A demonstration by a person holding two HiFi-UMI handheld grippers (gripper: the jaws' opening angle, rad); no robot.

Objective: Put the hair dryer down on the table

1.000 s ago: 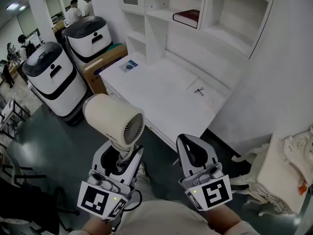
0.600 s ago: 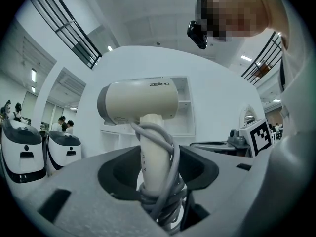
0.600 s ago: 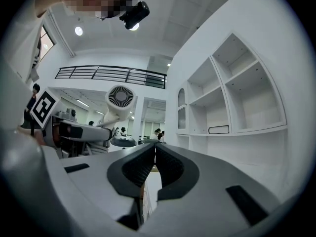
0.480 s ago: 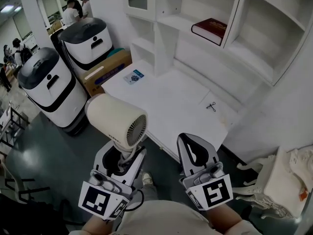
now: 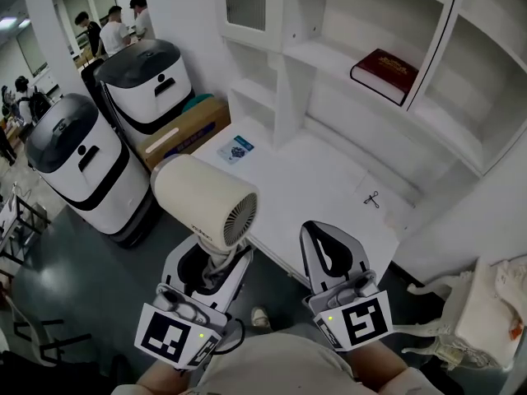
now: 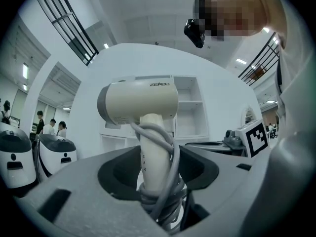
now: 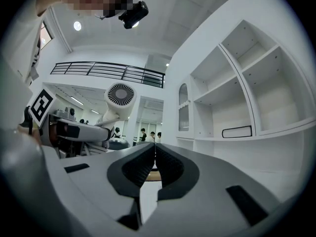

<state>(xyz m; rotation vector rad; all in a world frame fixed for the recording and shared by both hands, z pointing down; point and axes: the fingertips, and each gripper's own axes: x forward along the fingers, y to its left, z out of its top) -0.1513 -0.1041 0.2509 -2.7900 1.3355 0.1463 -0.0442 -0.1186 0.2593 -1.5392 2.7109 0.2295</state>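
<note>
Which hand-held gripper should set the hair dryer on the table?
Left. The left hand-held gripper is clamped on the handle of the hair dryer; the right hand-held gripper is shut and empty.

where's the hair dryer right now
In the head view the hair dryer is at lower left, clamped by its handle in the left tongs, up in the air beside the near edge of the white table.

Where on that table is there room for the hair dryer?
The table is bare across its middle, between the blue booklet at its left end and the small black item toward the right. Crowded: the floor left of it, with a cardboard box and two machines.
</note>
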